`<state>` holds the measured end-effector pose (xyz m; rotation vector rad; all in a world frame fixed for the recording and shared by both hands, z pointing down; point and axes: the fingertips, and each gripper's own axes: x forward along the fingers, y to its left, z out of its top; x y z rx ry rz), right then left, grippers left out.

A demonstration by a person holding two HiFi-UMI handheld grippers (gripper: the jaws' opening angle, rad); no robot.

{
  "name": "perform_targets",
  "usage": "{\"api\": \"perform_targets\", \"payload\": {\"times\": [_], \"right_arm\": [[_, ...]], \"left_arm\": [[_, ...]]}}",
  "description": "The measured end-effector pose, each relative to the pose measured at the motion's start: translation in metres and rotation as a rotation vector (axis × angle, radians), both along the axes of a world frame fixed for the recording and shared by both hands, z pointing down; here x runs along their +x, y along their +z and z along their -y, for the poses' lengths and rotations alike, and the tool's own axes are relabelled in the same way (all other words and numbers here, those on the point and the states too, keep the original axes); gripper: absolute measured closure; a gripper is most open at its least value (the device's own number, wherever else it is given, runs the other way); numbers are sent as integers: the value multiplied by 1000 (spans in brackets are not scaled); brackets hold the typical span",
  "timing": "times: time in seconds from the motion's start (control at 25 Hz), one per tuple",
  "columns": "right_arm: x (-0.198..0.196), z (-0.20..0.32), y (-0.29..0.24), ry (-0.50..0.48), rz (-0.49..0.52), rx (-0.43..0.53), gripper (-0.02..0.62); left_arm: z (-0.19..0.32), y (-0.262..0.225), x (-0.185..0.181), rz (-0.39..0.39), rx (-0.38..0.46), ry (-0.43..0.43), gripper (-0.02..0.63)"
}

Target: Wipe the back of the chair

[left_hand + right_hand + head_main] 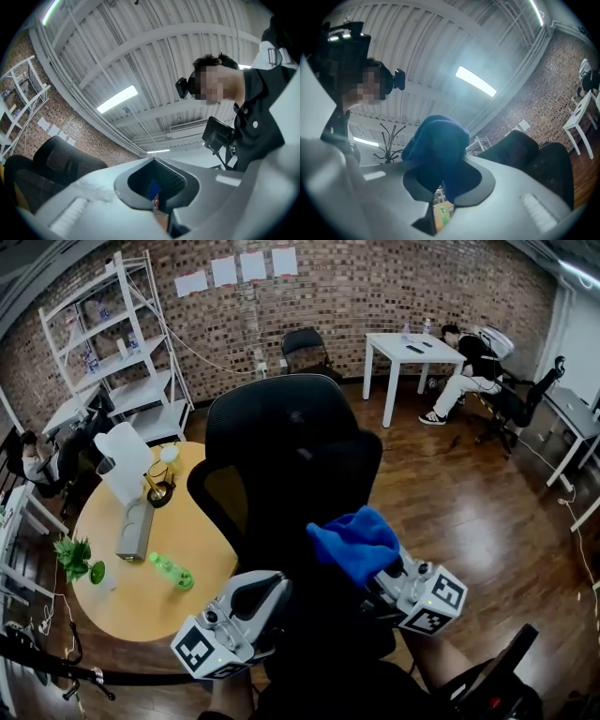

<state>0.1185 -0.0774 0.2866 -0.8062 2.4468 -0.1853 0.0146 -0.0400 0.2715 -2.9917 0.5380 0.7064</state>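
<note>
The chair [291, 456] stands upright directly ahead, its long axis vertical, headrest at the top, and the rear face of its back turned toward the grippers. The right gripper [384, 576] pinches a bunched blue cloth [356, 542] in its jaws; the cloth lies against the lower right of the back. The left gripper [267, 594] sits low at the back's left side, jaws pressed together with nothing between them. A round yellow table [197, 549] stands just beyond the chair on the left, carrying a green bottle [171, 570] on its side and a plant [75, 557]. A white shelf [112, 343] and a white table [412, 348] stand at the brick wall, well apart.
</note>
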Motion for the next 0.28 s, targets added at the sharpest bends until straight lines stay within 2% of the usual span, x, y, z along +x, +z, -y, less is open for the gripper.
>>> {"api": "perform_targets", "payload": {"times": [0.28], "right_arm": [[1,4,-3,-12,-20,11,543]], "left_arm": [[3,2,16,25,3,16,603]]}}
